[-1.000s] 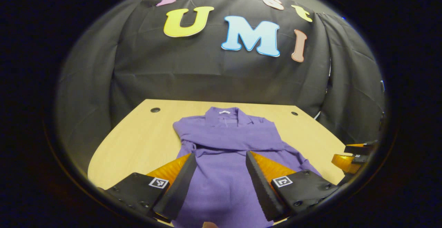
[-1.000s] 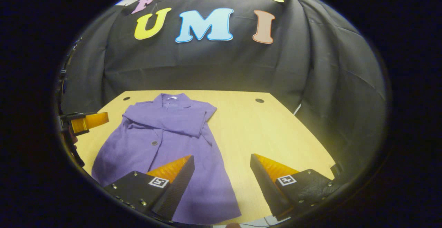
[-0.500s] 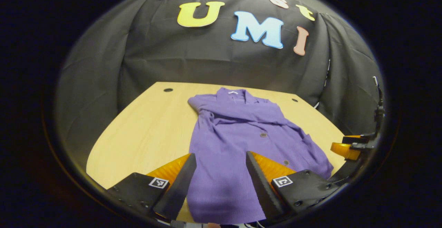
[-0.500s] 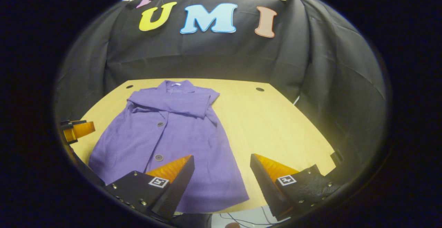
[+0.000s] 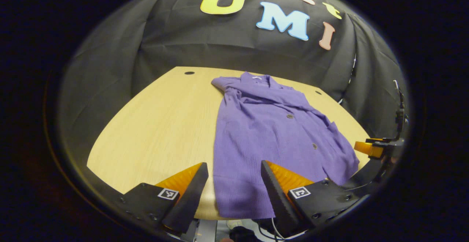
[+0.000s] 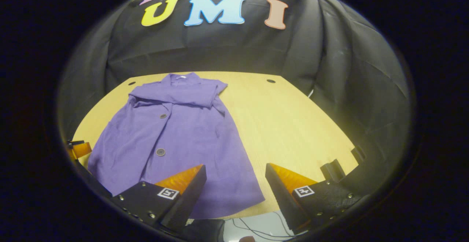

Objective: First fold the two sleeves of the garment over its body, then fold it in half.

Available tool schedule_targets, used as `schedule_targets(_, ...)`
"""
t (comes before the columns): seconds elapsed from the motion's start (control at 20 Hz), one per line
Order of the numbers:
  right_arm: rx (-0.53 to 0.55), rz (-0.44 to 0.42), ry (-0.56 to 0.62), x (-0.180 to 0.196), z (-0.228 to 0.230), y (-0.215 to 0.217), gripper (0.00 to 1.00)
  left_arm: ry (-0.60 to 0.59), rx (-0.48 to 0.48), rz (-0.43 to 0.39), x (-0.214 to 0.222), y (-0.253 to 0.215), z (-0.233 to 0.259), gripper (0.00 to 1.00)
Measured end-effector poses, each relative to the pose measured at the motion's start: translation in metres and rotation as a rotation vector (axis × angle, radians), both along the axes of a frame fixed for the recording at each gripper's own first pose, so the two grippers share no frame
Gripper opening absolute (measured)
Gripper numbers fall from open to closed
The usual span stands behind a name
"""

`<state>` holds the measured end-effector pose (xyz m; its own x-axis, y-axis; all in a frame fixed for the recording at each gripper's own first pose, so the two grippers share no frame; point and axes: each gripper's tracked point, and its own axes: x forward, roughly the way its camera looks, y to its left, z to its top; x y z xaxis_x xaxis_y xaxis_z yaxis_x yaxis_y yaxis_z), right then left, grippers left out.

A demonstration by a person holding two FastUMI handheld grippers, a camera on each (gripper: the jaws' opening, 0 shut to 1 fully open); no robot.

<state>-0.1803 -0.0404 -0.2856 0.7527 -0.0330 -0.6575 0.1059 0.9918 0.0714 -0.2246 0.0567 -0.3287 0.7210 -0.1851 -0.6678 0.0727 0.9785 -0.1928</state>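
Here the purple ribbed garment (image 5: 271,132) lies flat on the wooden surface (image 5: 161,125), its hem before both wide-open, empty grippers: left gripper (image 5: 234,183), right gripper (image 6: 236,185).

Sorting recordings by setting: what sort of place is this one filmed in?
Likely a staged recording booth, not a home: black cloth wall draped behind a bare wooden table, with a single purple garment laid flat and cables below its near edge.

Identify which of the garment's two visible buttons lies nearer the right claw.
The lower button, just above one finger of the right claw; the other button sits farther up, just under the folded sleeves.
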Motion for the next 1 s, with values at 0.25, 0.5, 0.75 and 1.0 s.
schedule_targets(0.25, 0.042, -0.026, 0.076, -0.009, -0.024, -0.001, 0.98, 0.064, 0.007, -0.024, -0.024, -0.002, -0.023, 0.95)
schedule_targets(0.5, 0.035, 0.001, 0.125, -0.015, -0.041, 0.007, 0.98, 0.071, 0.038, -0.053, -0.030, -0.022, -0.026, 0.94)
schedule_targets(0.75, 0.074, -0.014, 0.149, -0.012, -0.043, 0.010, 1.00, 0.071, 0.065, -0.114, -0.033, -0.043, -0.028, 0.95)
schedule_targets(1.0, 0.113, -0.012, 0.156, -0.008, -0.042, 0.020, 0.82, 0.072, 0.028, -0.106, -0.029, -0.045, -0.027, 0.57)
